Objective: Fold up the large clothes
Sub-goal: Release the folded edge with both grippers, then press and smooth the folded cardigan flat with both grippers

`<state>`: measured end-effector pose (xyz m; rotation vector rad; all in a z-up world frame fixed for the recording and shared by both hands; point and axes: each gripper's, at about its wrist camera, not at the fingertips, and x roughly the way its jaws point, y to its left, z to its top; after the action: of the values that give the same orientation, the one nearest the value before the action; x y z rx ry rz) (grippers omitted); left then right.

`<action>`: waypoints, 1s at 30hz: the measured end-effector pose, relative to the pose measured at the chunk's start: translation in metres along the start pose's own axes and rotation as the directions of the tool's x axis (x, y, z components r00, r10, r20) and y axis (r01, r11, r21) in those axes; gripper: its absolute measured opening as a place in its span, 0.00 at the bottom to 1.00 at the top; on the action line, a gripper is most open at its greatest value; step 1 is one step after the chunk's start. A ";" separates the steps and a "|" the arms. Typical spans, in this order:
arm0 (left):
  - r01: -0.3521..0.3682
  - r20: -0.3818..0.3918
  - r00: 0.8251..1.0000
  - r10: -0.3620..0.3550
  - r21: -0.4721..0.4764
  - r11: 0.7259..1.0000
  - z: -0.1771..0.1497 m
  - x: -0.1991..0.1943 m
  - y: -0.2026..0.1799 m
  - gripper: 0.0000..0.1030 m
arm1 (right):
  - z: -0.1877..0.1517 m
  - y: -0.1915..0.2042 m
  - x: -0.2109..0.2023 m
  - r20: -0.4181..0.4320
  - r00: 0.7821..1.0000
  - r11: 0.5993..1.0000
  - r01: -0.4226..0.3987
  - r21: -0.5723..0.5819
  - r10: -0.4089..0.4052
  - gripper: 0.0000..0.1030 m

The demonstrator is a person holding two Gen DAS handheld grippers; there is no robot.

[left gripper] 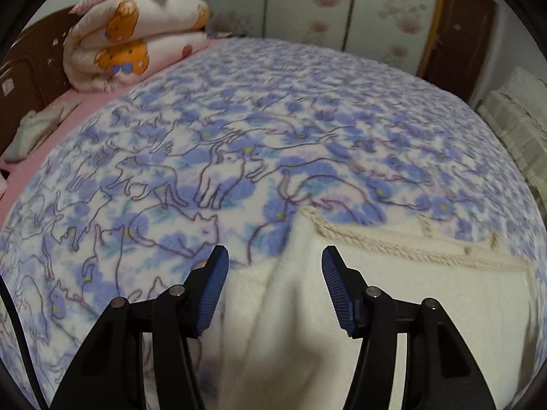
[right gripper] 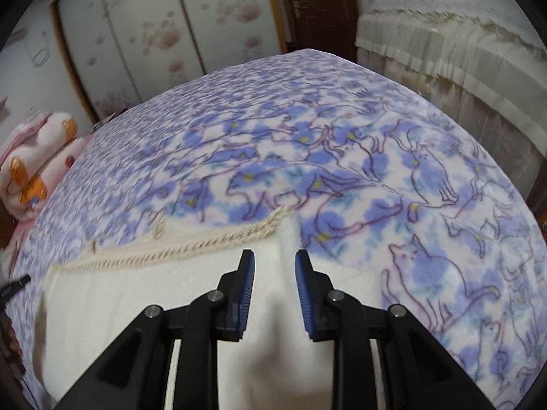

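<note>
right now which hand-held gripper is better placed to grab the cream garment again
Right, probably. The right hand-held gripper has a raised ridge of the cream garment between narrowly parted jaws; the left hand-held gripper stands wider over flatter cloth.

Floral wardrobe doors (sliding, it seems) behind the cat-print bed, brown door beside.

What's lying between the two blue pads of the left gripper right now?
In the left wrist view, a raised fold of the cream garment lies between the pads of the left gripper, which stand apart and do not press on it.
</note>
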<state>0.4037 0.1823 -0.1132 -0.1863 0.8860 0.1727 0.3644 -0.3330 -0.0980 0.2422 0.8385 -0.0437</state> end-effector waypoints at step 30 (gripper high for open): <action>0.224 -0.019 0.975 -0.223 0.097 0.970 -0.137 -0.097 -0.099 0.48 | -0.127 0.096 -0.063 -0.105 0.985 0.969 -0.158 -0.188 0.140 0.02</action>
<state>0.2629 0.0470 -0.1133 -0.1931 0.8722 -0.0818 0.2423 -0.2142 -0.1146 0.1221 0.9063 0.1912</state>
